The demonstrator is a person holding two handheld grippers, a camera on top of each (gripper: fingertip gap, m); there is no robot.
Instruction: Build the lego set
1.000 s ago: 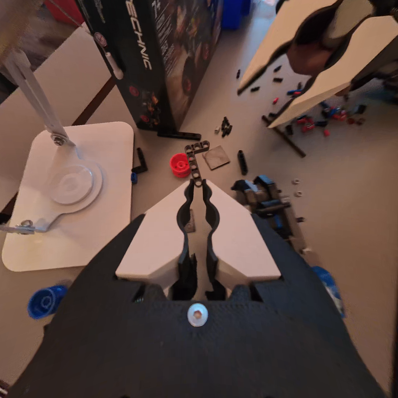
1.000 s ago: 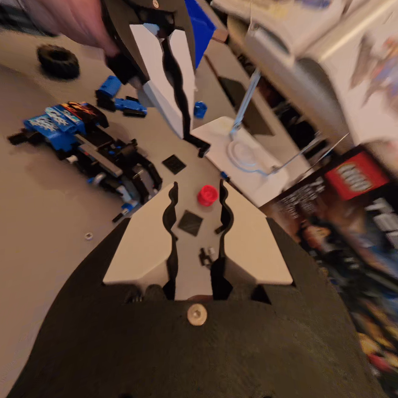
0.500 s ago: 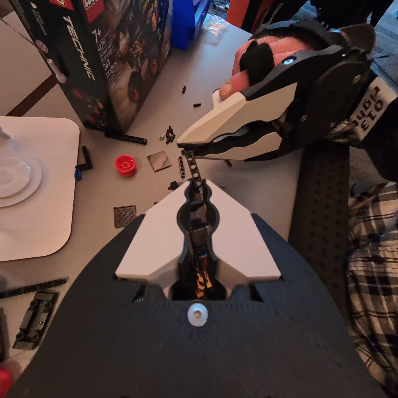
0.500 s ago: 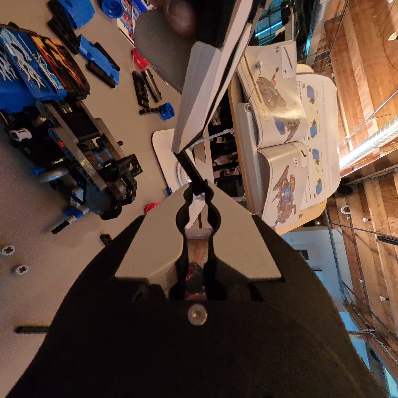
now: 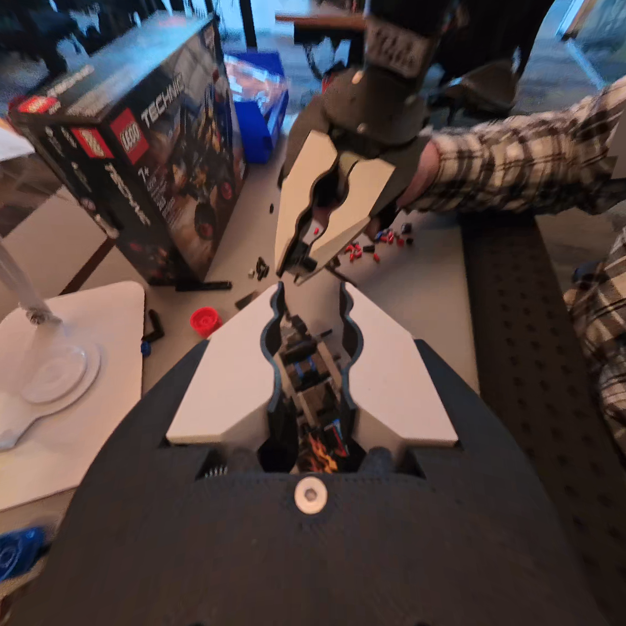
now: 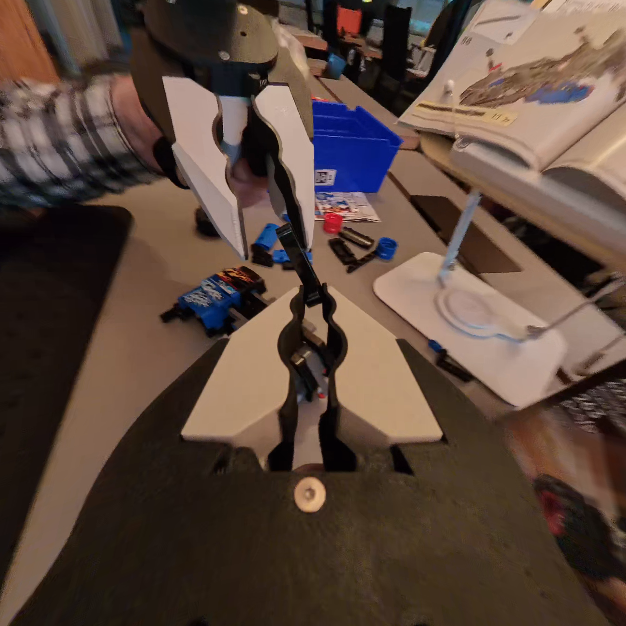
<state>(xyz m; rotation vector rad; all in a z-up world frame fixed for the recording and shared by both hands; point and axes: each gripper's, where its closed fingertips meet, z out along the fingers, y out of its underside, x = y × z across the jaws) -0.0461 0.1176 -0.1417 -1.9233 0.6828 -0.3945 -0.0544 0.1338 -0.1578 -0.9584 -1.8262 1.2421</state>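
Grey table [image 6: 101, 338]: tall black cardboard set box [image 5: 142, 162] stands far left. Blue-and-black partly built lego truck [image 6: 216, 298] lies near centre. Left gripper [image 5: 311, 294] spread, empty, above the truck. Right gripper [image 6: 313, 291] pinches black angled lego beam [image 6: 298, 257] in the air, just beside the left's fingers [image 6: 216, 189].

I count two grippers, my left gripper [image 5: 311, 294] and my right gripper [image 6: 313, 291], each with two fingers. On the table [image 6: 111, 338] I see one part-built truck [image 6: 216, 298], one set box [image 5: 135, 152], one blue bin [image 6: 349, 145], one white stand base [image 6: 467, 325], two red wheel hubs [image 6: 332, 223] [image 5: 205, 318], and one open instruction book [image 6: 542, 84].
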